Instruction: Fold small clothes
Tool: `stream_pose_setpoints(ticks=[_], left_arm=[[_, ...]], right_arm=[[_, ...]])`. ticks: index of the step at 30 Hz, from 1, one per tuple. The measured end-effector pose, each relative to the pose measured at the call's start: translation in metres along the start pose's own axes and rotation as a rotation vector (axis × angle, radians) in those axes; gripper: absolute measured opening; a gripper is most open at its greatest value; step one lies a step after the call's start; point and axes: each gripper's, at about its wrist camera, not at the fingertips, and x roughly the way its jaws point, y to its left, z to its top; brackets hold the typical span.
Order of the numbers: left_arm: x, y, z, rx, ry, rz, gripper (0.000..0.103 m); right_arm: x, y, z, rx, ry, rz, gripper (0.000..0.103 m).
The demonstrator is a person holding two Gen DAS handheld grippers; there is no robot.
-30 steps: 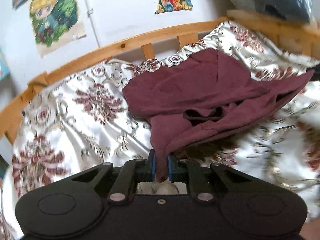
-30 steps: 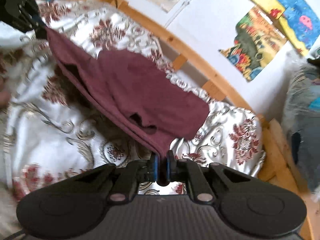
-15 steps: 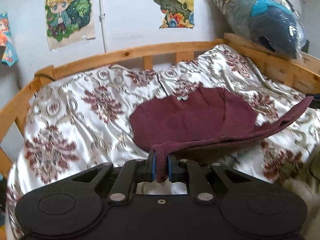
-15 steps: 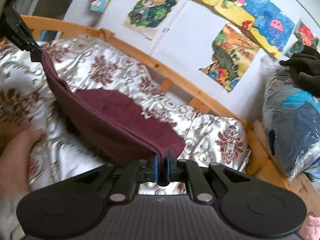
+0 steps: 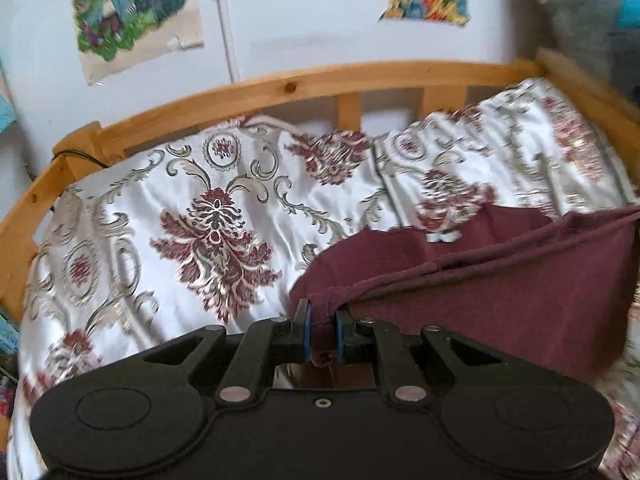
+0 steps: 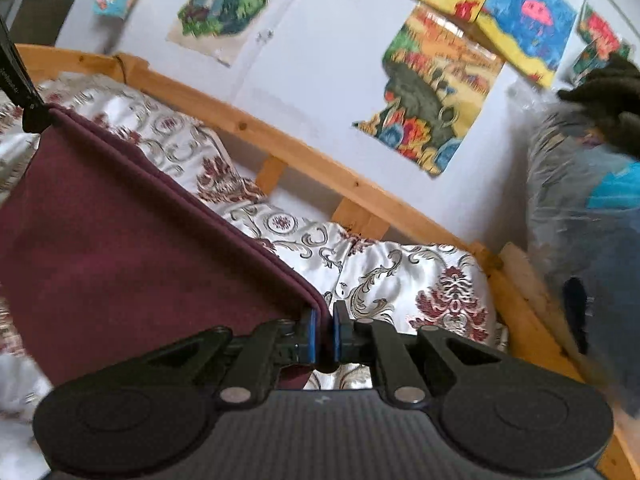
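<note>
Maroon garment [image 5: 500,292] pinched at one corner by left gripper [image 5: 321,332], at other corner by right gripper [image 6: 324,334]. Top edge stretched taut between both. Cloth hung above patterned bedspread [image 5: 200,216]; far part seen resting on it. Wooden rail [image 5: 288,88] behind.

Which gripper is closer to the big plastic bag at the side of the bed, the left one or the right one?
Probably right. The right gripper holds the garment near the bed rail below the bag. The left gripper grips the far corner; there the bag looks farther.
</note>
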Motion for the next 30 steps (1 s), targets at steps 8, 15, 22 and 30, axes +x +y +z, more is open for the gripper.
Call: stream_pose_setpoints(ticks=[8,15,22,30], left_arm=[[0.106,0.005,0.015,-0.051,0.122,0.016,0.013],[0.159,0.007,0.017,-0.096,0.173,0.026,0.014],[0.178,0.014,0.011,-0.181,0.213,0.030,0.030],[0.152,0.040,0.002,-0.280,0.131,0.013,0.085]], right_arm=[[0.108,0.004,-0.008,-0.015,0.106,0.045,0.010],[0.165,0.010,-0.016,-0.007,0.186,0.082,0.010],[0.186,0.014,-0.028,0.019,0.235,0.111,0.012],[0.183,0.002,-0.035,0.113,0.247,0.117,0.047]])
